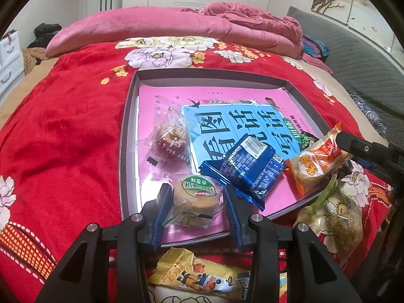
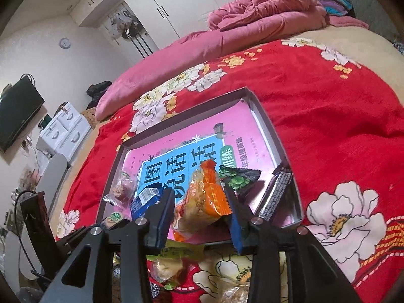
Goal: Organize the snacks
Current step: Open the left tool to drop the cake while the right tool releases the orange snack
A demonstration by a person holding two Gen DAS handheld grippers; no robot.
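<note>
A shallow grey box lid (image 1: pixel 126 136) lies on the red floral bedspread with a pink and blue book (image 1: pixel 227 101) inside. My left gripper (image 1: pixel 195 203) is shut on a round cake with a green label (image 1: pixel 195 197), over the lid's near edge. My right gripper (image 2: pixel 202 207) is shut on an orange snack packet (image 2: pixel 204 202); it also shows in the left wrist view (image 1: pixel 315 161) at the lid's right edge. In the lid lie a blue packet (image 1: pixel 250 169), a clear-wrapped red snack (image 1: pixel 169 144) and a green and black packet (image 2: pixel 237 179).
A yellow cartoon packet (image 1: pixel 202 277) and a clear-wrapped pale cake (image 1: pixel 335 214) lie on the bedspread in front of the lid. A pink quilt (image 1: pixel 176 27) is heaped at the far end of the bed. A white drawer unit (image 2: pixel 63 131) stands left of the bed.
</note>
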